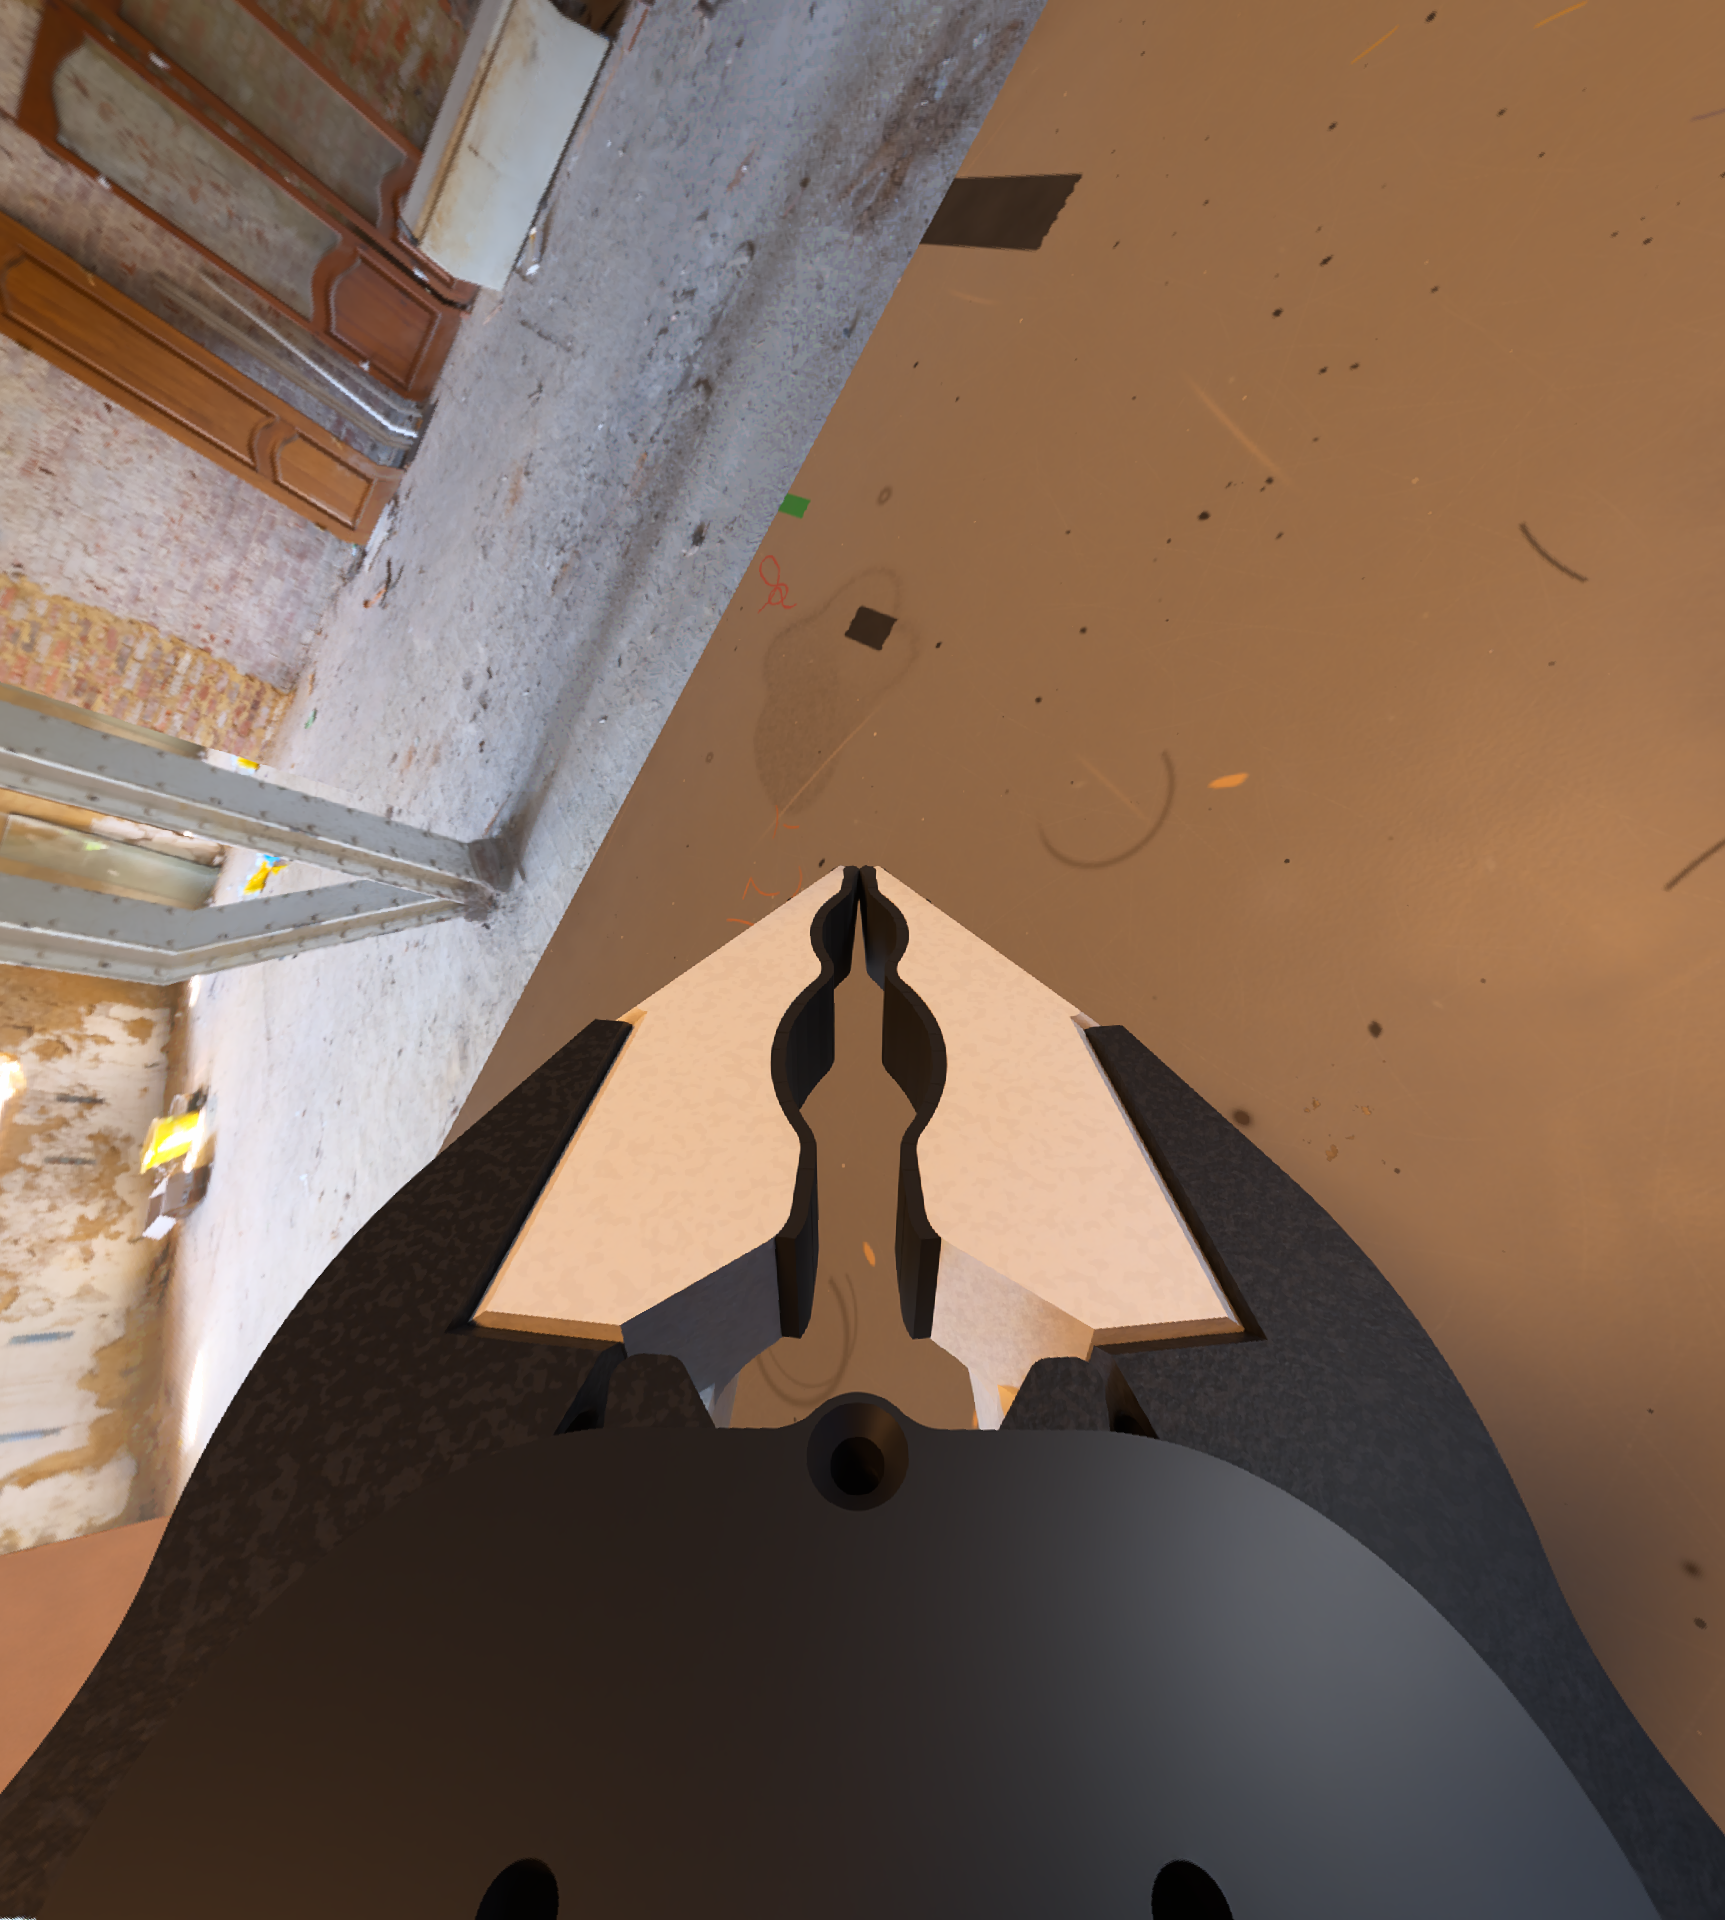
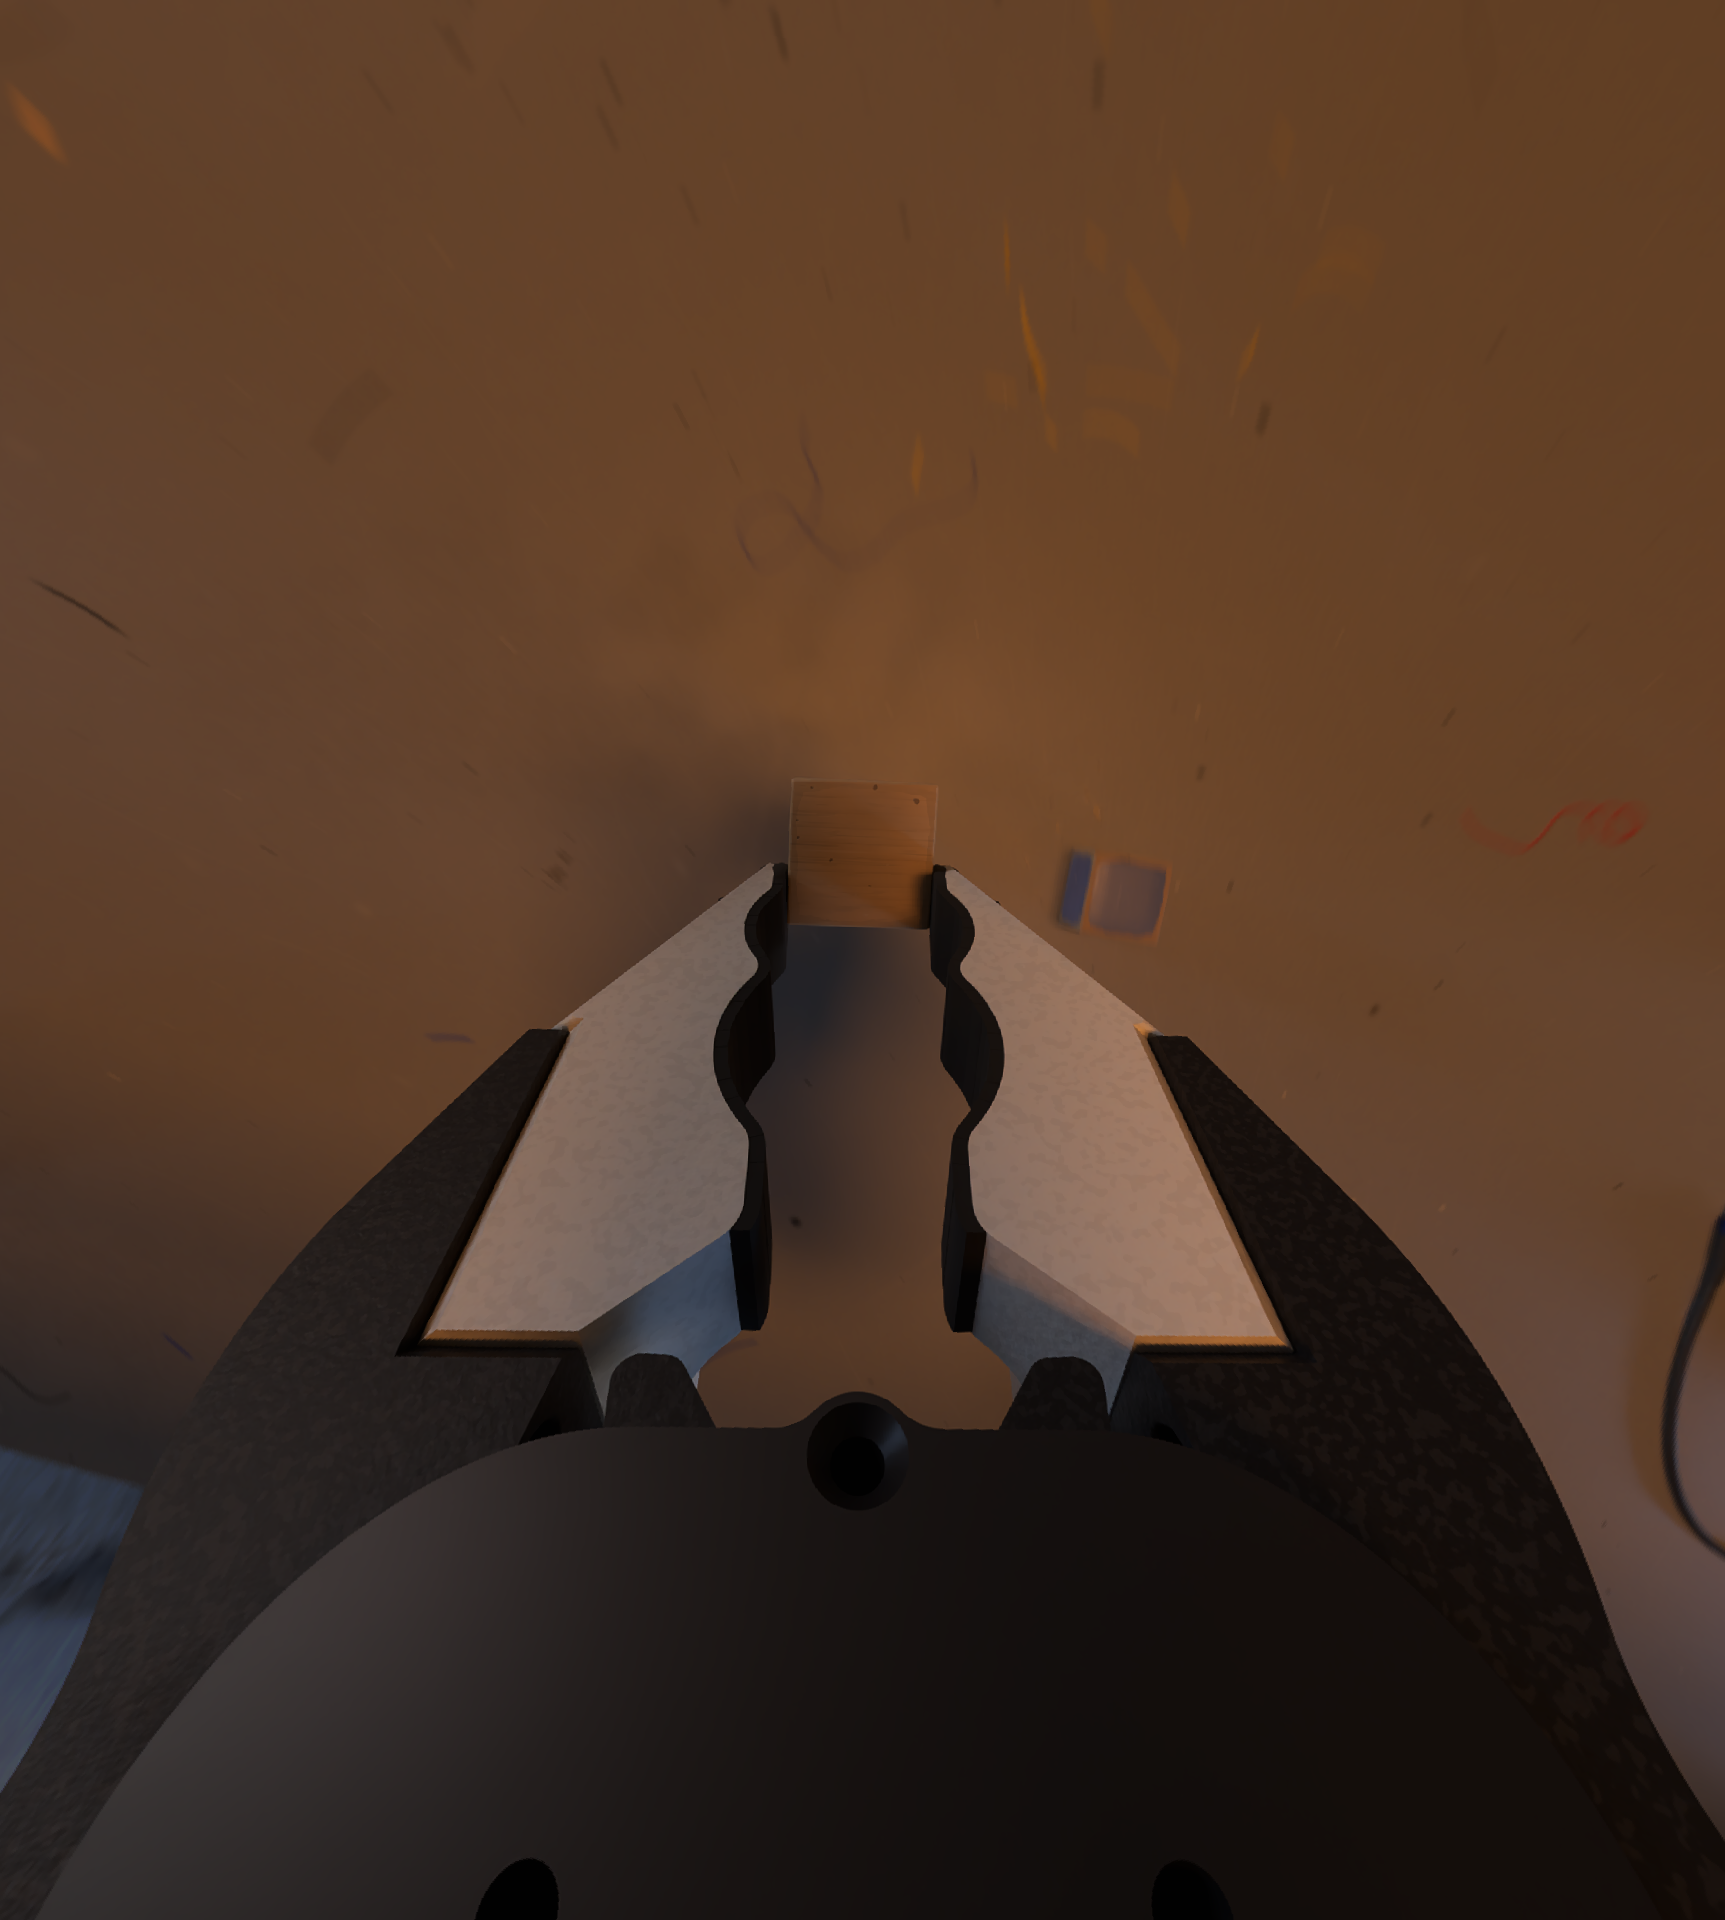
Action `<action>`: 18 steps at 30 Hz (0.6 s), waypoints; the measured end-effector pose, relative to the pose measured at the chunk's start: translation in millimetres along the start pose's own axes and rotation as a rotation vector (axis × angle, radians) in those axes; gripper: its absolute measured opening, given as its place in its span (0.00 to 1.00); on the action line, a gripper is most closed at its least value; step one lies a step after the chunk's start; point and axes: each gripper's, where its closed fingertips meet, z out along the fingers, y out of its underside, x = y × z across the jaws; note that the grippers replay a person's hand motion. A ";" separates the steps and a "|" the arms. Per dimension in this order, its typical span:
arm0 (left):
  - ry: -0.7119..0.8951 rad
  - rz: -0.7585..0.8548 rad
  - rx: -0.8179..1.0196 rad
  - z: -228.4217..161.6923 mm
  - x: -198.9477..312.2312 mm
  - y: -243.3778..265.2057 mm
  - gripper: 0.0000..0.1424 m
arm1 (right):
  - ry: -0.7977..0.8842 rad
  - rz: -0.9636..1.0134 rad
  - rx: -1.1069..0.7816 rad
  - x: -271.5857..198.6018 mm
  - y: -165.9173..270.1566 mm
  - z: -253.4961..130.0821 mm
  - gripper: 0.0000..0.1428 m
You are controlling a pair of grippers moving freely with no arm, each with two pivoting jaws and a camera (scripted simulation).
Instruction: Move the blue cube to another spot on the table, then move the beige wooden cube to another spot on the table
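The right gripper (image 2: 860,883) grips the beige cube (image 2: 863,852) at its jaw tips; the blue cube (image 2: 1118,891) sits just right. The left gripper (image 1: 858,878) is closed, empty.

A run-down workshop or derelict hall. Left of the scuffed brown surface (image 1: 1357,623) lies a dusty concrete floor (image 1: 546,582); beyond it stand a bare brick wall (image 1: 27,520), loose wooden doors (image 1: 183,374), grey steel beams (image 1: 214,821) and peeling plaster (image 1: 27,1299).
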 end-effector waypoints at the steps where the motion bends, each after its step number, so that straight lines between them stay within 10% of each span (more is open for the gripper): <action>1: 0.000 -0.001 0.002 -1.0 -0.4 -0.1 0.00 | -0.020 0.016 -0.069 9.6 12.2 14.7 0.19; 10: 0.002 -0.003 -0.005 -2.1 -1.2 2.3 0.00 | -0.128 0.019 -0.269 32.9 50.3 86.3 0.19; 18: -0.036 0.051 -0.052 7.3 -0.6 8.0 0.00 | -0.100 0.107 -0.144 32.7 24.8 53.8 0.24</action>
